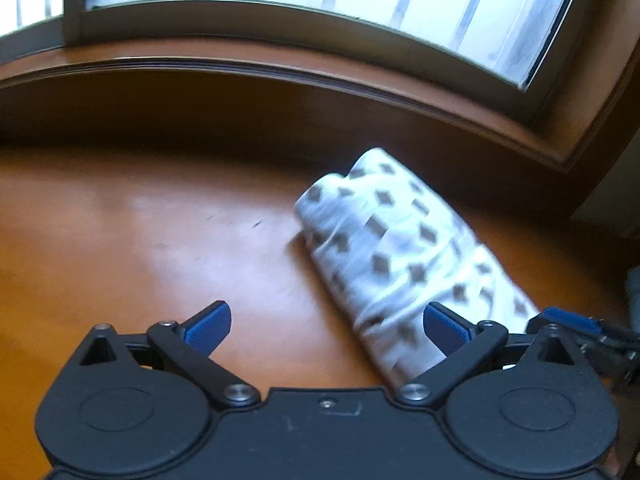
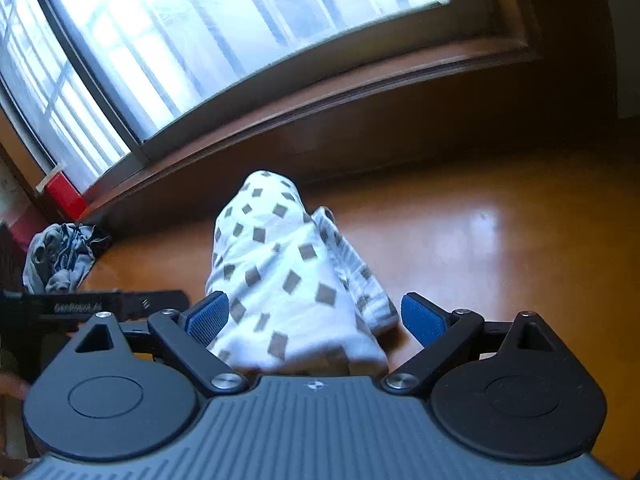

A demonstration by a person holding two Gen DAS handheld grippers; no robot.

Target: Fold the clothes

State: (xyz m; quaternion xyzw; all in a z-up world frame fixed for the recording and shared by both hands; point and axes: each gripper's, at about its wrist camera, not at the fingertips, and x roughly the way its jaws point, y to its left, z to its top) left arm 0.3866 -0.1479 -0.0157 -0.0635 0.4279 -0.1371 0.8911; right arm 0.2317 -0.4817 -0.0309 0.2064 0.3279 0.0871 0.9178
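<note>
You are holding both claws, left and right, released; the garment is lying folded mid-tabletop. Withdrawing carelessly, you are risking snagging and unrolling it.

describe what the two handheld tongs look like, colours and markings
The left tongs and the right tongs share one build: black linkage arms with silver pivot screws, round black hubs, and blue ribbed pads. The right unit's body is grey and ridged with a small crosshair mark; the left's is smooth black. White lettering runs along the left unit's side, seen from the right camera.
</note>
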